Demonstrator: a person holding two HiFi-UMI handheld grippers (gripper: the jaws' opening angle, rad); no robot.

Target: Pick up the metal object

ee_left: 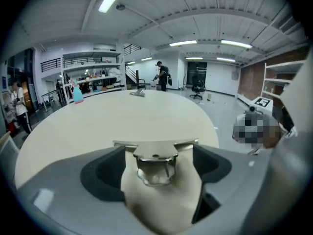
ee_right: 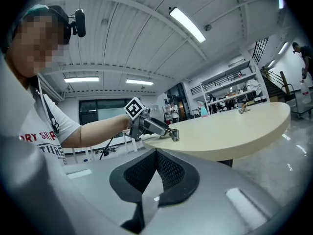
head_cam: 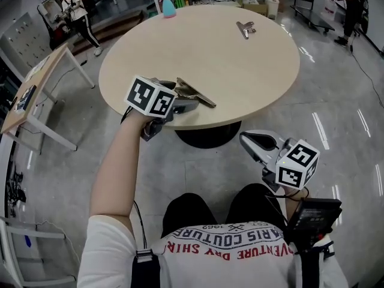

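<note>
A metal clip [head_cam: 196, 93] lies at the near edge of the round beige table [head_cam: 240, 71]. My left gripper [head_cam: 185, 104] is at that edge, open, with one jaw on each side of the clip. In the left gripper view the clip [ee_left: 155, 156] sits between the wide grey jaws, its wings level with their tips. A second metal clip [head_cam: 245, 27] rests on the far side of the table. My right gripper [head_cam: 255, 141] hangs below the table edge at the right, shut and empty; in the right gripper view its pads [ee_right: 166, 173] meet at the tips.
A teal spray bottle [head_cam: 168, 6] stands at the table's far edge. The table's dark pedestal base [head_cam: 207, 135] is on the floor below. A wooden desk [head_cam: 36, 95] stands to the left. People and shelves are far behind.
</note>
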